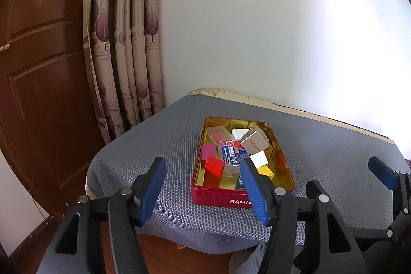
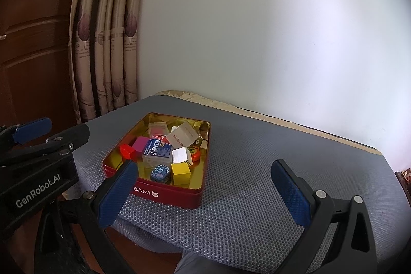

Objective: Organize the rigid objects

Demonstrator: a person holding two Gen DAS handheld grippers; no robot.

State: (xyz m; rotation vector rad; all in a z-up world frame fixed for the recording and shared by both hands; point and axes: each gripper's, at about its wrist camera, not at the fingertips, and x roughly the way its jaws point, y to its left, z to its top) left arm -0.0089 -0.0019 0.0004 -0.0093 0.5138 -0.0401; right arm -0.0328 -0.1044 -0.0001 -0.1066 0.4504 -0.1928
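**Tin lies ahead of both grippers, nearer the left one**

The red tin (image 1: pixel 241 193) is seen in the lower middle of the left wrist view, resting on the grey mesh-covered worktop (image 1: pixel 321 161), with its long axis running away from the camera toward the wall. It is filled with small rigid pieces, among them a red block (image 1: pixel 214 165), a yellow block (image 2: pixel 180 172), a white cube (image 2: pixel 181 155) and a tan box (image 1: pixel 254 141) lying tilted on top. No loose piece is seen on the mat outside the tin.

The left gripper (image 1: pixel 204 193) is held with its jaws partly apart and nothing between them; its right finger overlaps the tin's near wall in the picture, though contact cannot be confirmed. The right gripper (image 2: pixel 212 193) is spread wide and empty, with the tin placed toward the left of its view, partly behind its left finger.

The left gripper is judged the nearer to the tin's contents, which lie ahead and slightly right of its centre line.
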